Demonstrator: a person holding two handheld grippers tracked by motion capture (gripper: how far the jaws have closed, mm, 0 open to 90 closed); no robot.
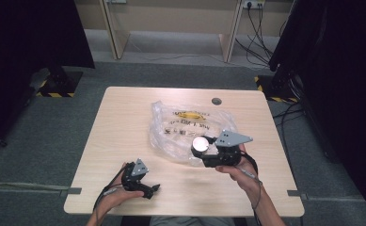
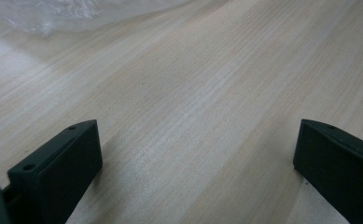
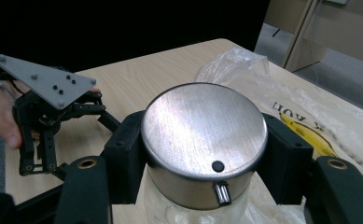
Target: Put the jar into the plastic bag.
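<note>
Jar [image 3: 202, 154]: glass body with round brushed-metal lid, small black dot and short metal nub at lid's near edge; pinched between both jaws of right hand-held gripper, upright, lid facing up.
Right hand-held gripper [image 1: 204, 149]: jaws pressed against opposite sides of jar lid, one black pad on each side; grey three-cornered plate on top; held by right hand [image 1: 241, 170] from behind; cable trailing back along forearm.
Jar's place: directly ahead of right hand-held gripper's body, between its jaw tips, just above near edge of plastic bag; from high view, seen as pale round disc [image 1: 200, 142].
Plastic bag [image 1: 185, 123]: clear, crumpled, with yellow and black print; spread on bench beyond and beneath right hand-held gripper's jaws.
Left hand-held gripper [image 1: 153, 189]: jaws spread wide, nothing between them; bare wood between the two black pads in its own view; held low over bench by left hand [image 1: 119, 194], well apart from jar and to its left.
Left hand-held gripper in right gripper view [image 3: 53, 121]: off to left of jar, grey plate on top.
Bench [image 1: 124, 122]: pale wood-grain top; bag edge just visible far ahead of left hand-held gripper's jaws [image 2: 76, 14].
</note>
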